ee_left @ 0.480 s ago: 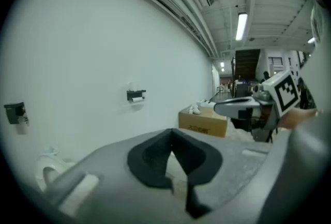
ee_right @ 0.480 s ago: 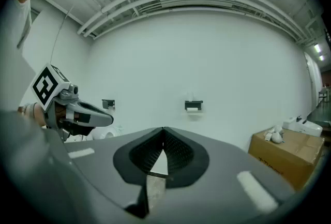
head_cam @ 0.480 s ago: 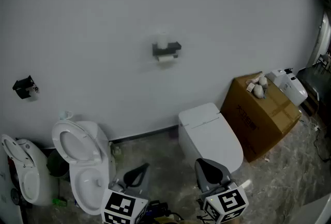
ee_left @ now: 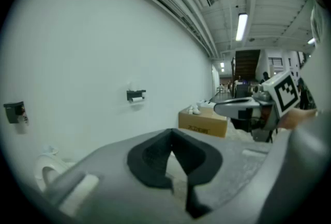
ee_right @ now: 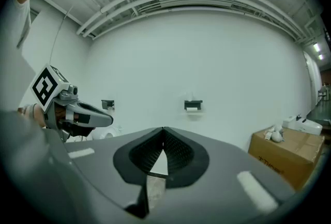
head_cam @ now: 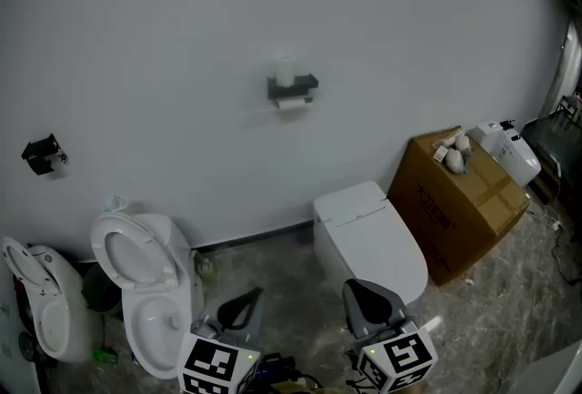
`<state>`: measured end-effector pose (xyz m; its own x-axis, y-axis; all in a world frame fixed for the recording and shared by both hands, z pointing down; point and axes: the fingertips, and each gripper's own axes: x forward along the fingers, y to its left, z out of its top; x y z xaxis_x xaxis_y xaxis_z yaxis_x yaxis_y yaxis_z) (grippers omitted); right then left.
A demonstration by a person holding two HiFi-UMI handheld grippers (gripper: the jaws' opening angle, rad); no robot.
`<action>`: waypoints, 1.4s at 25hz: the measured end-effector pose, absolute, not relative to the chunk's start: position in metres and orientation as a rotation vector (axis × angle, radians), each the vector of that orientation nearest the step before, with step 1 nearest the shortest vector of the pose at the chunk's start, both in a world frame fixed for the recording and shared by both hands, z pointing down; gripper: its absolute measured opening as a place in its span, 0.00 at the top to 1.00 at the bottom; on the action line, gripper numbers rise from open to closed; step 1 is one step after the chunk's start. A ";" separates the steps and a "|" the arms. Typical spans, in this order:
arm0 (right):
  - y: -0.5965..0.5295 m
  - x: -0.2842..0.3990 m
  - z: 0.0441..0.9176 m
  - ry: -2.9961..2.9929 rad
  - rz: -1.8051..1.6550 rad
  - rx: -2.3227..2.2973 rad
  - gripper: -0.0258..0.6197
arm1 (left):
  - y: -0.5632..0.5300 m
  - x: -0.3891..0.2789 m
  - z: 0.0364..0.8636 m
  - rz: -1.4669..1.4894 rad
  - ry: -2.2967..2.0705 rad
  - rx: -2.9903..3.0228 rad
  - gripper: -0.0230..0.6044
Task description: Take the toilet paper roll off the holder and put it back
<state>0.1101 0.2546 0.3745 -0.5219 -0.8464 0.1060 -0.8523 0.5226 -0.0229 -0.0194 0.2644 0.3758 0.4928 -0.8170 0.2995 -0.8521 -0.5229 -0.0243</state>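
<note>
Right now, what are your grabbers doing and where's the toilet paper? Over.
Left gripper and right gripper shut, empty. Toilet paper roll on wall holder, far off. Closed toilet stands below it.

closed toilet [head_cam: 368, 242] just beside cardboard box [head_cam: 455, 210]; open-lid toilet [head_cam: 150, 292] well apart, left

Two holders are counted on the far wall: the centre holder [head_cam: 293, 89] and the left holder [head_cam: 42, 154]. Two toilets are made out on the floor, the open toilet [head_cam: 145, 292] at near left and the closed toilet [head_cam: 368, 242] to its right. A third white fixture [head_cam: 36, 310] is cut off at the left edge. One cardboard box [head_cam: 459, 201] is tallied at right. And two grippers are counted nearest: the left gripper [head_cam: 244, 303] and the right gripper [head_cam: 362, 294].
</note>
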 end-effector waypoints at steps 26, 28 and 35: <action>0.256 0.114 0.371 -2.768 0.208 1.451 0.81 | 0.266 -0.009 0.369 0.344 -1.468 2.589 0.80; 0.254 0.114 0.371 -2.769 0.212 1.451 0.81 | 0.264 -0.010 0.369 0.340 -1.473 2.583 0.80; 0.238 0.112 0.374 -2.756 0.219 1.463 0.81 | 0.242 -0.010 0.370 0.328 -1.468 2.590 0.80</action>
<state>0.1121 0.2376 0.3739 -0.5624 -0.8233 0.0772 -0.8251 0.5527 -0.1172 -0.0098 0.2419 0.3700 0.4980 -0.8272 0.2602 -0.8592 -0.5112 0.0193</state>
